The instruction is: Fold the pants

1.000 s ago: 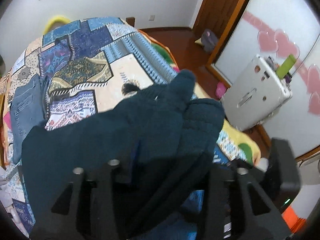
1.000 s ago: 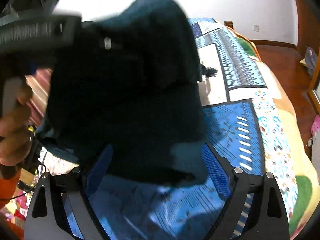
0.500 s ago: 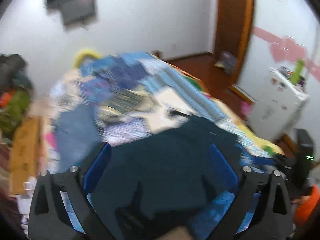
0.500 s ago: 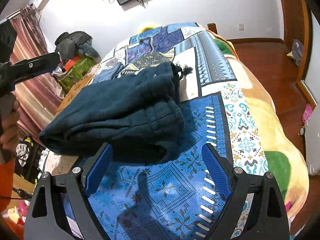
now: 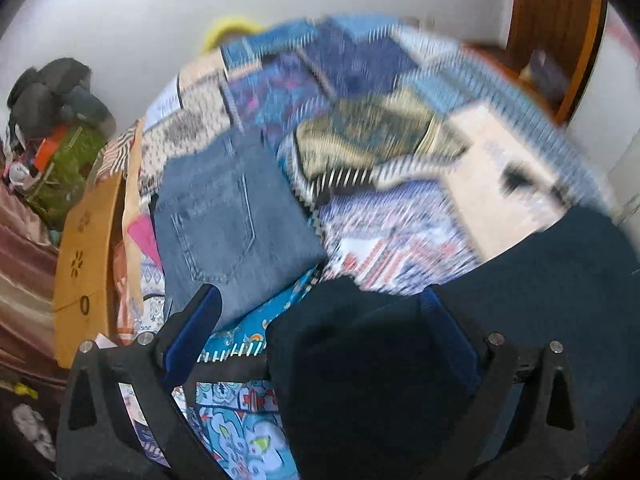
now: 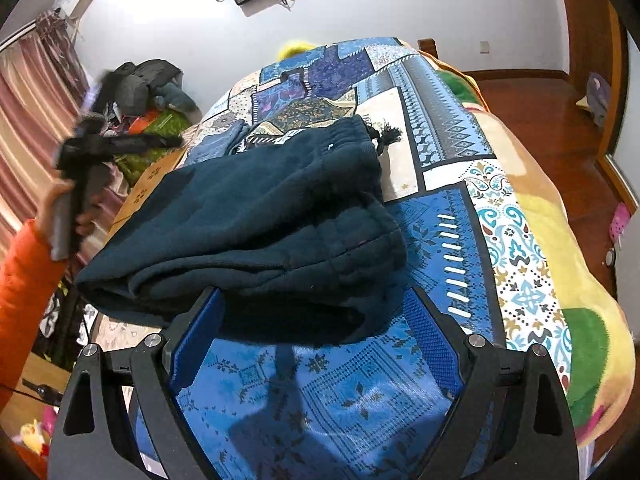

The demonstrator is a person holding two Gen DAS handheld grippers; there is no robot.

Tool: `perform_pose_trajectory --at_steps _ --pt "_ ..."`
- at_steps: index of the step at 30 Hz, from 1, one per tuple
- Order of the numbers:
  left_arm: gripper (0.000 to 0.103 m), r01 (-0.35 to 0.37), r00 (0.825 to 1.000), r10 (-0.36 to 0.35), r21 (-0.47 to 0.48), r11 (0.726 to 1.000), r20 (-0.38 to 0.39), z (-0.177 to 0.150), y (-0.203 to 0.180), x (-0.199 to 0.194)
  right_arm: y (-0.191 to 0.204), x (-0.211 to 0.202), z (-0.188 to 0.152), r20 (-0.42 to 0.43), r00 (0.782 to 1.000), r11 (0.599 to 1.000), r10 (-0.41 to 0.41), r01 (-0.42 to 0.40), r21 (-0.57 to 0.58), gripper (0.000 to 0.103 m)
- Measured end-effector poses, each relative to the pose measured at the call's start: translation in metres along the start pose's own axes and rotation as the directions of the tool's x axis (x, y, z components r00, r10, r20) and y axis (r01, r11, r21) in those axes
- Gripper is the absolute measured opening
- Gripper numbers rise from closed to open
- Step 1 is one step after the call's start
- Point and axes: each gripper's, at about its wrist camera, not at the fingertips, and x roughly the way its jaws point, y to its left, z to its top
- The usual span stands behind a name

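The dark teal pants [image 6: 256, 220] lie folded in a thick bundle on the patchwork bed cover [image 6: 448, 144], waistband and drawstring at the far end. My right gripper [image 6: 316, 312] is open and empty, just in front of the bundle's near edge. My left gripper [image 5: 320, 312] is open and empty above the pants' [image 5: 500, 320] left end; this view is blurred. From the right wrist view the left gripper [image 6: 120, 142] shows, raised at the left in a hand with an orange sleeve.
Folded blue jeans [image 5: 228, 220] lie on the bed's left side. A cardboard box [image 5: 86, 260] and a pile of bags [image 6: 140, 88] stand left of the bed. Wooden floor [image 6: 540, 92] and a door are to the right.
Both grippers let go of the pants, which now rest folded on the bed. The left gripper opened and swung away up to the left. The right gripper drew back slightly.
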Motion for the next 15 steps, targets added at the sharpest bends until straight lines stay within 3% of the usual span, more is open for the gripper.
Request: perform_pose_trajectory --at_steps 3,4,7,12,15 --pt "0.103 -0.095 0.995 0.097 0.083 0.992 -0.026 -0.015 -0.008 0.030 0.002 0.000 0.001 -0.001 1.000 1.000 -0.022 0.022 -0.012 0.089" --pt "0.103 -0.099 0.995 0.101 0.089 0.991 -0.012 -0.020 -0.007 0.033 0.003 -0.001 0.001 -0.001 1.000 0.999 -0.029 0.029 -0.017 0.089" --pt "0.103 -0.067 0.997 0.067 -0.007 0.998 -0.023 -0.032 0.013 0.034 0.004 -0.003 0.003 0.004 0.999 0.999 -0.038 0.038 -0.020 0.089" --pt "0.103 -0.132 0.991 0.130 -0.105 0.986 -0.031 -0.068 0.040 0.020 0.008 -0.007 0.006 0.025 0.999 0.999 -0.029 0.029 -0.026 0.089" --pt "0.103 -0.110 0.993 0.100 -0.179 0.978 -0.060 -0.096 0.060 0.004 0.015 -0.008 0.007 0.028 0.999 0.999 -0.018 0.019 -0.050 0.089"
